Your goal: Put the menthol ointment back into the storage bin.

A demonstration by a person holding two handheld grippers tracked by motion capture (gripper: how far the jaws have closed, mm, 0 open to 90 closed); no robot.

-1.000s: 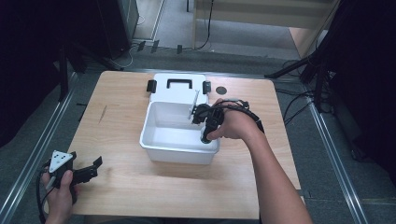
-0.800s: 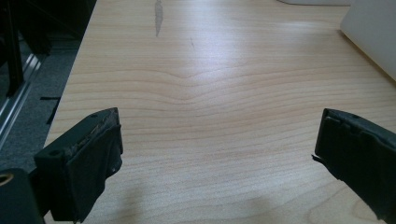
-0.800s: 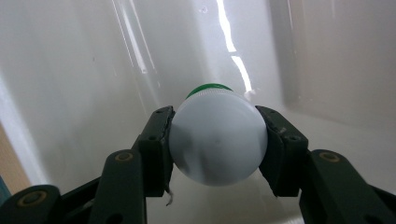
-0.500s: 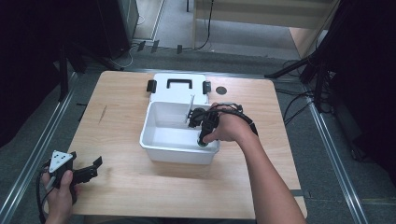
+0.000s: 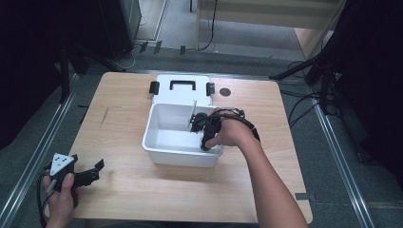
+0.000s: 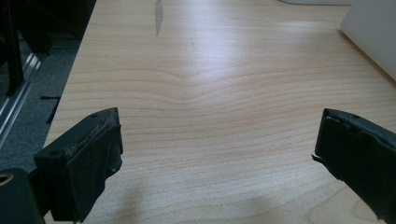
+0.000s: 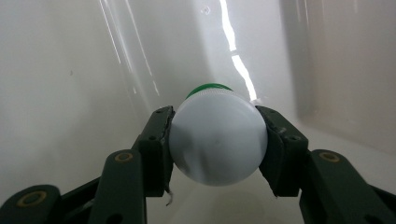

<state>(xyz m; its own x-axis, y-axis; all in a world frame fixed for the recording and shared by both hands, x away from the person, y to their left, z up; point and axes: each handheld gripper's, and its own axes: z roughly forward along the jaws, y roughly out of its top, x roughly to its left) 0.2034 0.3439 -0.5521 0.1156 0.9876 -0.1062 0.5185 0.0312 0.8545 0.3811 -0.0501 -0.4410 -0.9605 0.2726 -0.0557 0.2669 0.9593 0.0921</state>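
A white plastic bin (image 5: 154,149) stands in the middle of the wooden table (image 5: 123,185), its white lid (image 5: 180,95) lying flat behind it. My right gripper (image 5: 196,124) reaches down into the bin's right side, shut on a white-capped bottle with a green band (image 7: 217,138); the bin's white inner wall (image 7: 70,70) sits close behind it. My left gripper (image 5: 92,172) rests low at the table's front left corner, held by a hand. In the left gripper view its jaws stand wide apart over bare wood, so the left gripper (image 6: 217,149) is open with nothing between them.
A thin white divider (image 5: 193,113) stands upright inside the bin. A small dark round spot (image 5: 225,91) lies on the table beside the lid. The bin's outer corner (image 6: 373,32) shows at the far right of the left gripper view. Metal rails run along both table sides.
The right hand has sunk lower into the bin with the bottle held in its jaws. The left hand and its gripper have stayed put.
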